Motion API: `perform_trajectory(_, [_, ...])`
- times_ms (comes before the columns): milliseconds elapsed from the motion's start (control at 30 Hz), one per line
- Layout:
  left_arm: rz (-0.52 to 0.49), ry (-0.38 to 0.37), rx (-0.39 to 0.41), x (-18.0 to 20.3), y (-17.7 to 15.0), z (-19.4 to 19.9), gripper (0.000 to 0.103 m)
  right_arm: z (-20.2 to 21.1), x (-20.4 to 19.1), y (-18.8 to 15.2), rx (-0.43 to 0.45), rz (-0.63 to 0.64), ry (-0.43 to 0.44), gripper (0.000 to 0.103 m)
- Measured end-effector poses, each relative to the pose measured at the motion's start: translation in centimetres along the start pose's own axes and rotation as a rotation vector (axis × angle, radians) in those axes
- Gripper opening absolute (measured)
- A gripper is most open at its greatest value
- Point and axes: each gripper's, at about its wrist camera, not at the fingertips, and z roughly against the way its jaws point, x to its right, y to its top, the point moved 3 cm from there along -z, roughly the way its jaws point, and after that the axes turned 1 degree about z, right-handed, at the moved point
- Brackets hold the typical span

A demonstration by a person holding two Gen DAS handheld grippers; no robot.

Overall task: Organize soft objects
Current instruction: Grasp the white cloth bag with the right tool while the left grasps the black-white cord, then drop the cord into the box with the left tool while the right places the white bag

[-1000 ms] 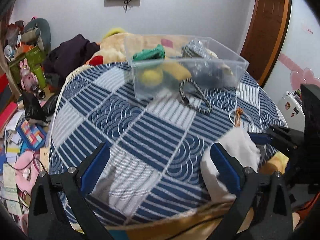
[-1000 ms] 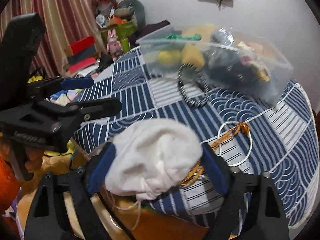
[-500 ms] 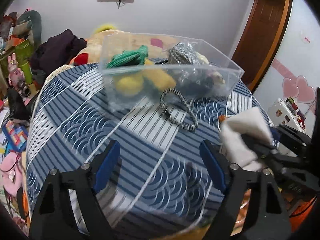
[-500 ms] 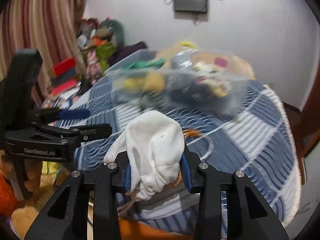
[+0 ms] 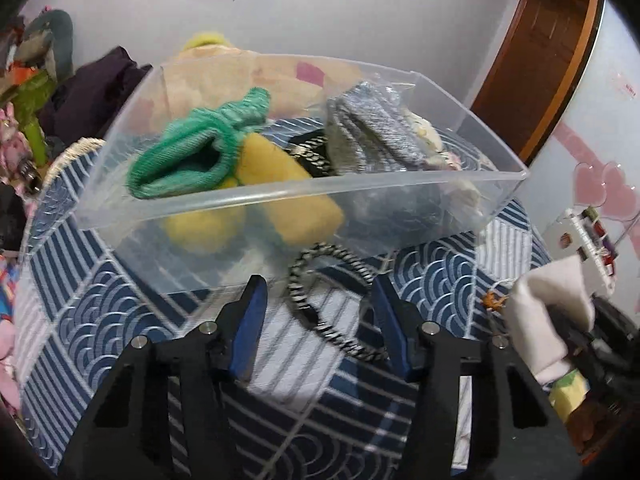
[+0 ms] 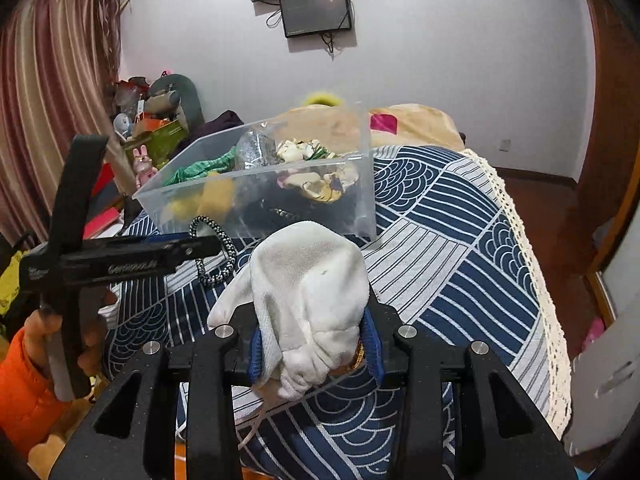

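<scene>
Our right gripper pinches the white sock tight, above the cloth; the clear box sits straight ahead, past the sock; our left gripper is spread wide around the stripy hair band, nearer the box.

No legible text; left gripper lettering blurred.
</scene>
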Motion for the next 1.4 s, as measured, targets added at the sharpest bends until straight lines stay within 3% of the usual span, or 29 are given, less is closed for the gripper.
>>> perform_trajectory(200, [-0.012, 0.012, -0.009, 1.6, 0.0, -0.9, 0.054, -0.5, 0.4, 0.0, -0.012, -0.012, 0.006, 0.036])
perform_trajectory(300, [-0.035, 0.057, 0.012, 2.1, -0.3, -0.9, 0.033, -0.4, 0.4, 0.0, -0.011, -0.015, 0.005, 0.036])
perform_trajectory(400, [-0.056, 0.051, 0.022, 2.8, -0.9, -0.8, 0.01, -0.3, 0.4, 0.2, -0.008, -0.012, 0.003, 0.036])
perform_trajectory(433, [-0.059, 0.045, 0.024, 2.8, -1.1, -0.6, 0.008, -0.3, 0.3, 0.2, -0.008, -0.01, 0.002, 0.036])
perform_trajectory(733, [-0.057, 0.019, 0.107, 2.0, -1.8, 4.5, 0.008, 0.8, -0.5, 2.2, 0.041, 0.028, -0.019, 0.036])
perform_trajectory(1033, [-0.067, 0.003, 0.222, 0.9, 2.1, 9.5, 0.008, 1.8, -1.6, 7.4, 0.162, 0.062, -0.021, 0.036])
perform_trajectory(1400, [-0.044, 0.069, 0.29, -0.5, 7.9, 8.3, 0.008, 0.0, -2.6, 12.3, 0.23, 0.074, -0.016, 0.036])
